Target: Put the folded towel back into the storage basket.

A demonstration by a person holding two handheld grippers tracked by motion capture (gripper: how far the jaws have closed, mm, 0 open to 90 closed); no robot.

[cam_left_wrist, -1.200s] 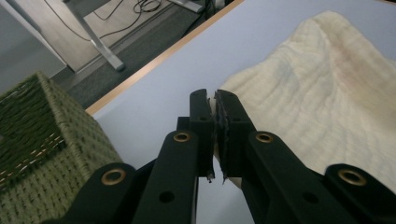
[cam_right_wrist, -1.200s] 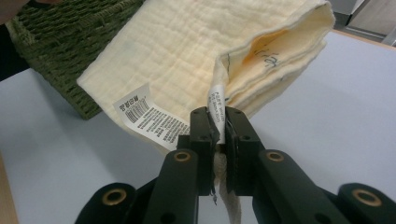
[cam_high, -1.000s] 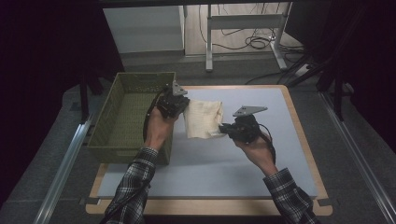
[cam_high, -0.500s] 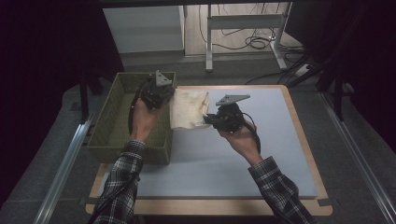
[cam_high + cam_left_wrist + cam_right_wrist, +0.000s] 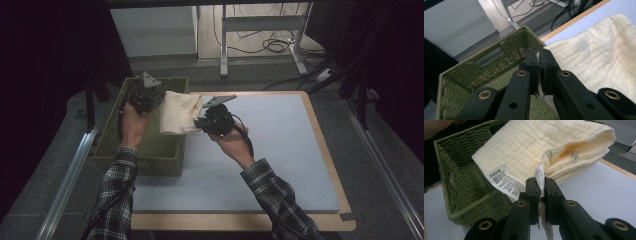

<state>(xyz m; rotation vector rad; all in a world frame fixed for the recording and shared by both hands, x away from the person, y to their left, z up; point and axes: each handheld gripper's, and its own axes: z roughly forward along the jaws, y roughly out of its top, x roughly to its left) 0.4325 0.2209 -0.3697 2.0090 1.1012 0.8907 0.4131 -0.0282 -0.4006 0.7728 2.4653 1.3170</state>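
Between the two black jaws of the left hand-held gripper a thin edge of the folded cream-yellow muslin cloth is pinched, the jaws nearly together on the fabric. That gripper hangs above the rectangular olive-green woven basket in the high view, near its far end. The right hand-held gripper clamps the cloth's near corner just as narrowly, with a small white tag standing up between its jaws and a larger printed white care label lying just beside them. In the high view this gripper is over the pale blue mat that covers the wooden desk, just beside the basket's right wall.

The cloth is stretched between both grippers, off the desk, its left part over the basket's right rim and its right part over the mat. What shows of the basket's floor, along the left and near end, is bare.

Compared with a second ago, both hands and the cloth have shifted leftward and slightly up: then the cloth hung wholly over the mat to the right of the basket; now it overlaps the basket's opening.
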